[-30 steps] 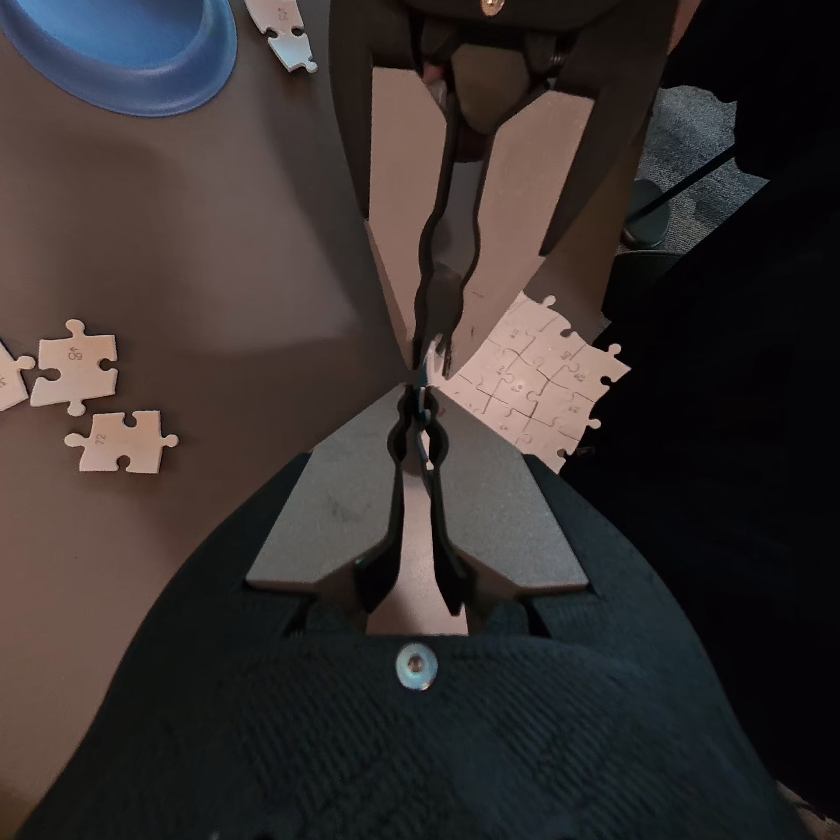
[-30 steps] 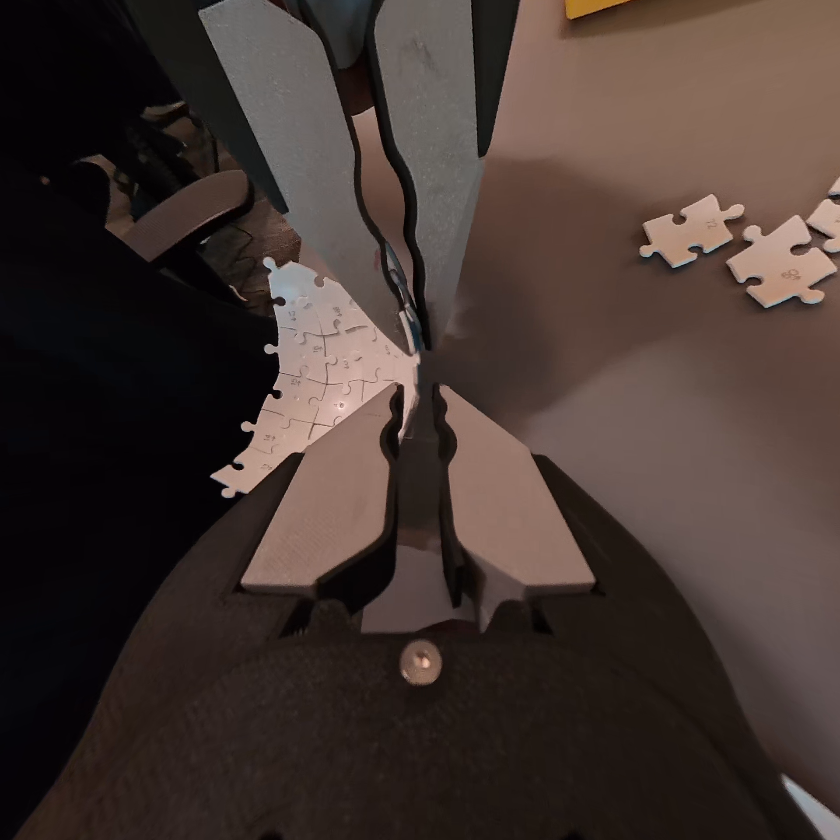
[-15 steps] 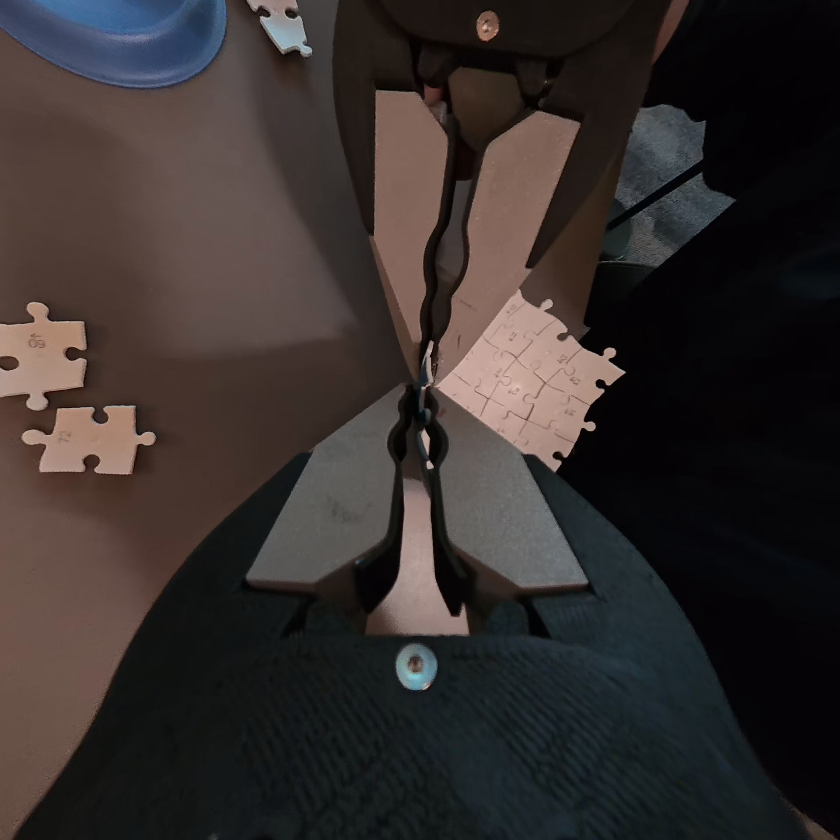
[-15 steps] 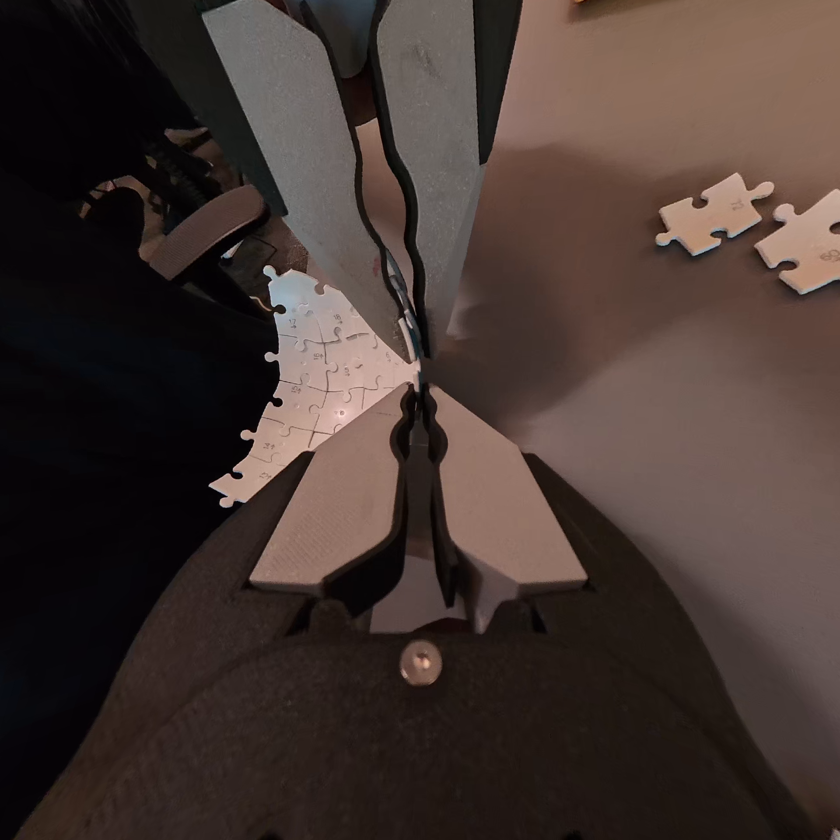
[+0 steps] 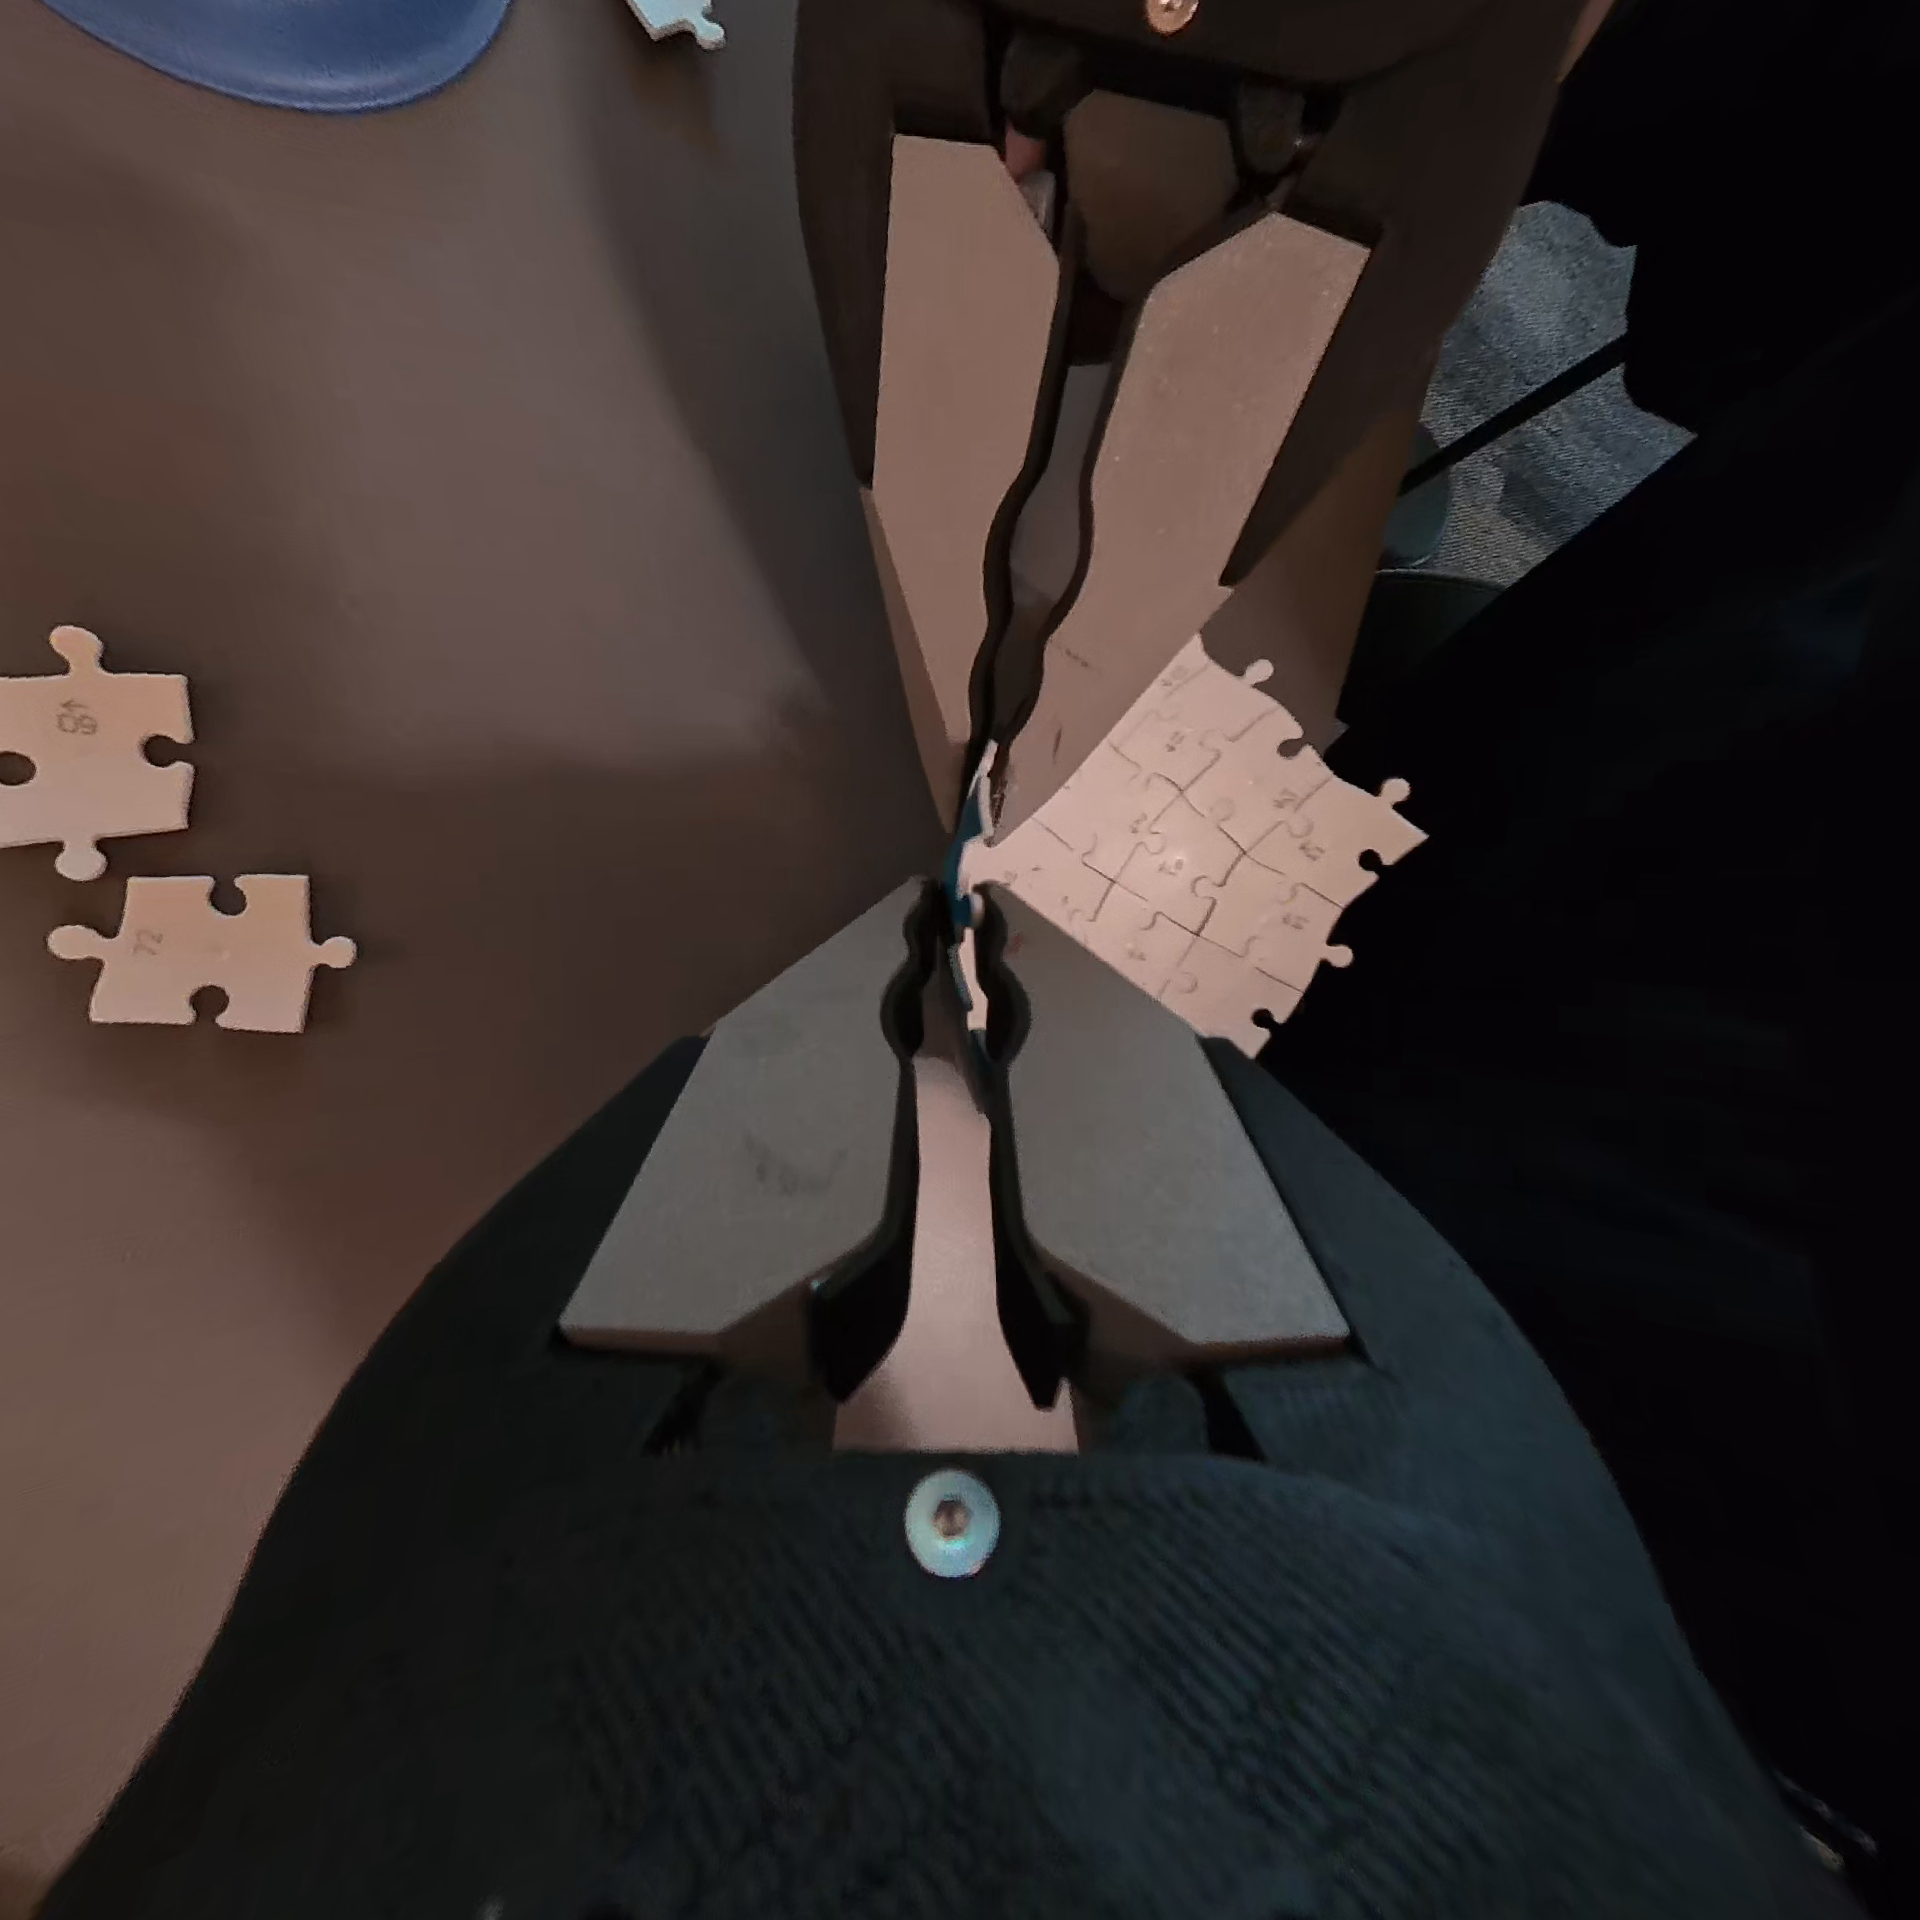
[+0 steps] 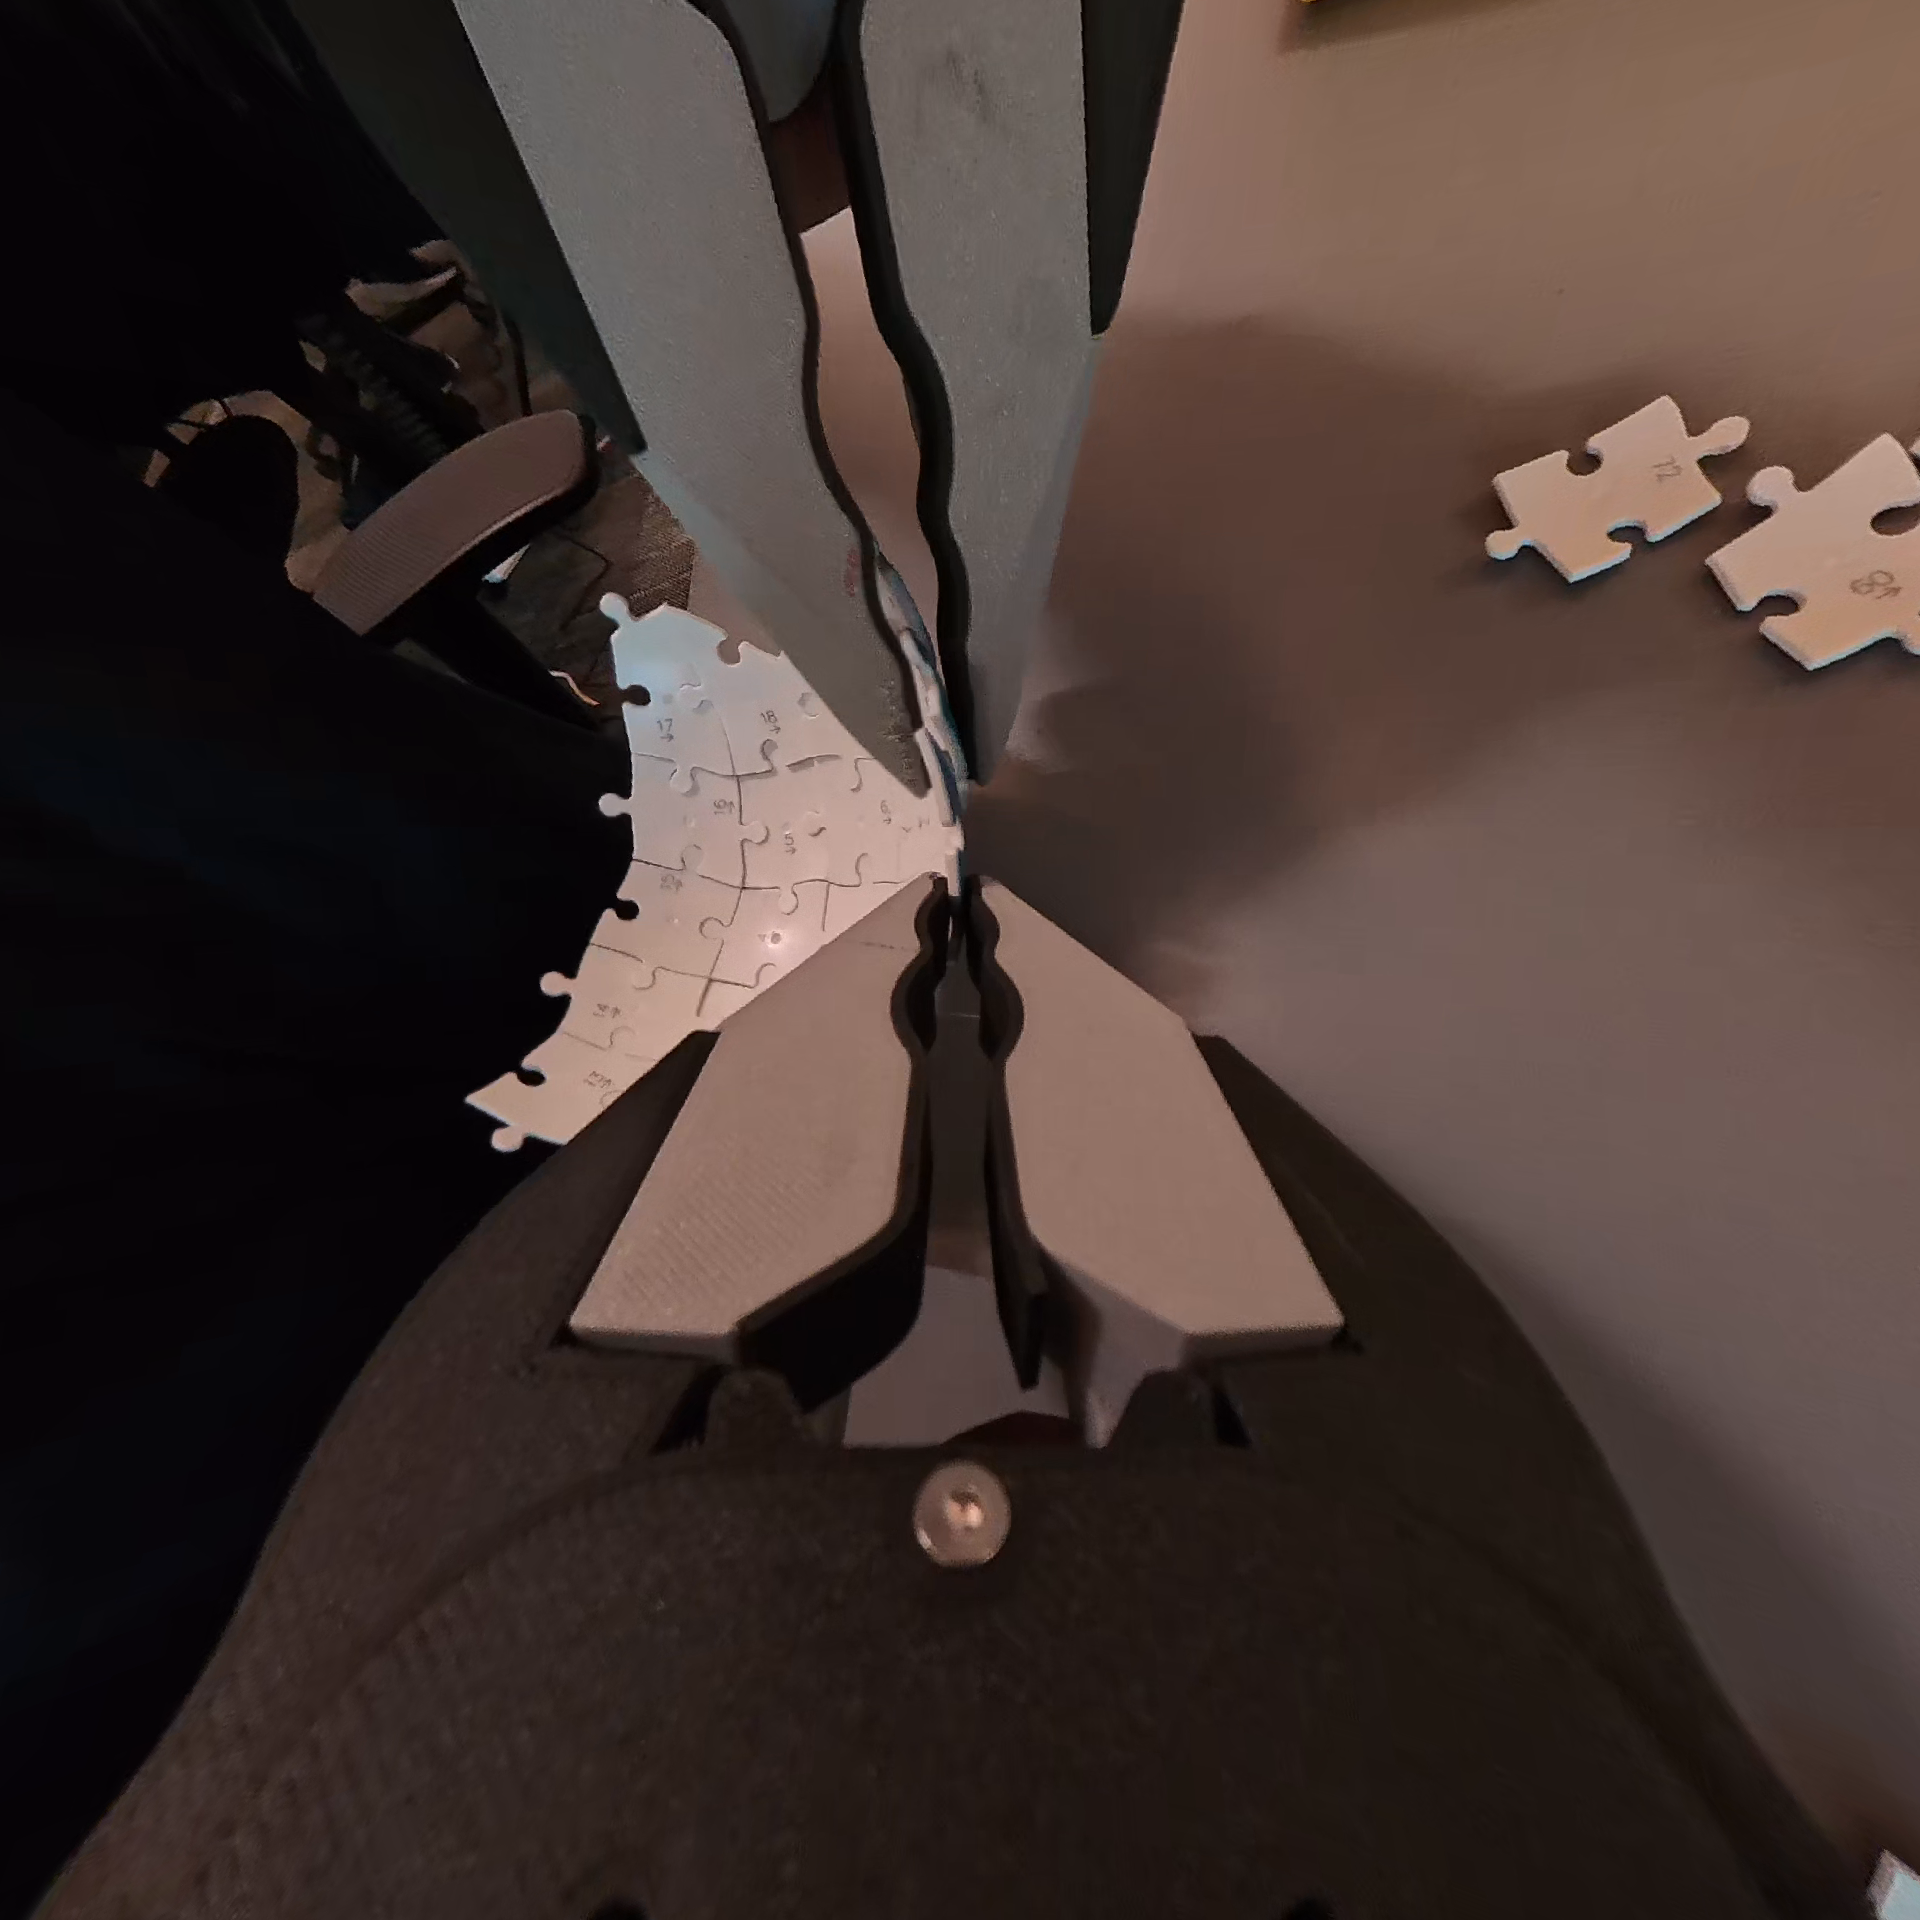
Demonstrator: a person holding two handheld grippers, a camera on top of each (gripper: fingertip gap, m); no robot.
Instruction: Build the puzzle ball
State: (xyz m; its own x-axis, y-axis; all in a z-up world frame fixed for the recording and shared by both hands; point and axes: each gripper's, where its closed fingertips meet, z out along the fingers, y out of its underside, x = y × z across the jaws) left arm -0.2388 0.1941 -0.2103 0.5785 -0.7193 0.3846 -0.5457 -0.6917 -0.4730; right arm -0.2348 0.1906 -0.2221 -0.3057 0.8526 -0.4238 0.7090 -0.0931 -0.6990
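Tip to tip above the brown worktop (image 5: 436, 436), the left tool (image 5: 954, 914) and right tool (image 6: 958, 896) are both clenched on the edge of the curved white puzzle-ball section (image 5: 1216, 852), which juts out past the worktop's edge. Two loose puzzle pieces (image 5: 208, 961) lie well apart from it beside a blue dish (image 5: 312, 62).

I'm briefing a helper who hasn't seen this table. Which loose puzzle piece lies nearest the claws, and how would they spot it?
Start at the brown table and the two claws meeting tip to tip over it. Left of them, in the left wrist view, two pale loose pieces lie side by side. Take the nearer piece, closer to the claws; its neighbour is cut off by the picture's edge.
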